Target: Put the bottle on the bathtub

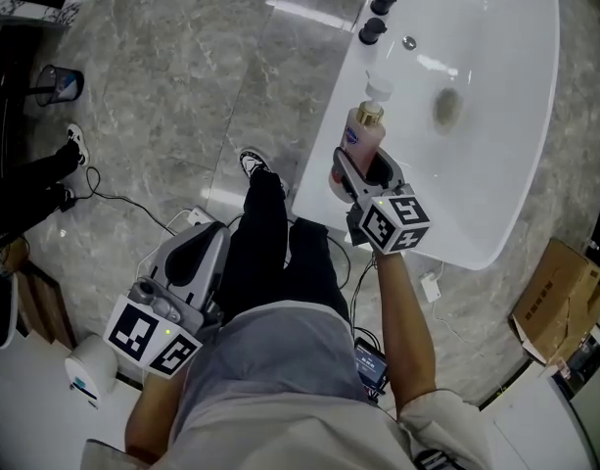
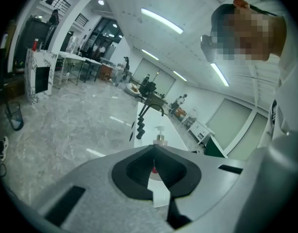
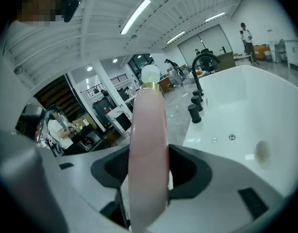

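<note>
A pink pump bottle with a gold collar and white pump head stands upright between the jaws of my right gripper, which is shut on it. It is held at the near left rim of the white bathtub; whether its base touches the rim is hidden. In the right gripper view the bottle fills the gap of the right gripper, with the bathtub to its right. My left gripper hangs low by the person's left leg, shut and empty. Past the left gripper the distant bottle shows.
Black knobs and a black faucet line the tub's far rim; a drain lies in the basin. A cardboard box sits at right, a black bin at left, cables on the marble floor.
</note>
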Demonstrator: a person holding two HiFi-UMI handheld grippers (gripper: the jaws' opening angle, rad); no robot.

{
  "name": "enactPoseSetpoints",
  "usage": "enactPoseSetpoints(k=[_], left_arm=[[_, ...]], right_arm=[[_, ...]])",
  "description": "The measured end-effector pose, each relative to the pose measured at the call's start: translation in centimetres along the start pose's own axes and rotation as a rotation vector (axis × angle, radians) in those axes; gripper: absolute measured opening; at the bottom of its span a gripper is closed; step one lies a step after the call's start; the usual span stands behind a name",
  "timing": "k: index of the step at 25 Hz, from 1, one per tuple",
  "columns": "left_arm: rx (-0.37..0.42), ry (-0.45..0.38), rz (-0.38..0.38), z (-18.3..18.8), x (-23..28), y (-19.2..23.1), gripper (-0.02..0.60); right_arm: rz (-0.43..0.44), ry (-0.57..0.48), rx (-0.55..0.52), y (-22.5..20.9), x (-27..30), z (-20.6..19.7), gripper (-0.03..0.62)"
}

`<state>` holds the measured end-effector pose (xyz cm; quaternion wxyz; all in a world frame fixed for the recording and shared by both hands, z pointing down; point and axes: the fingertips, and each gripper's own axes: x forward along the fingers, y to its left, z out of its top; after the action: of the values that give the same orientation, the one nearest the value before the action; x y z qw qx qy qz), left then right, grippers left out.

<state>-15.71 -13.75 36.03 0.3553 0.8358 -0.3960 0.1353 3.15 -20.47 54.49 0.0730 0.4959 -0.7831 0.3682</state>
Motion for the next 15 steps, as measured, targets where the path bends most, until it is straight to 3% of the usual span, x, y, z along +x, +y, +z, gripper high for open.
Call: enactPoseSetpoints(k=[15], left_arm=[[-0.015,0.017,0.007,-0.7,-0.3,2.3,0.009]], right_arm=[[-0.093,0.062,-0.087,-4.2,6.7,-0.7,0.218]])
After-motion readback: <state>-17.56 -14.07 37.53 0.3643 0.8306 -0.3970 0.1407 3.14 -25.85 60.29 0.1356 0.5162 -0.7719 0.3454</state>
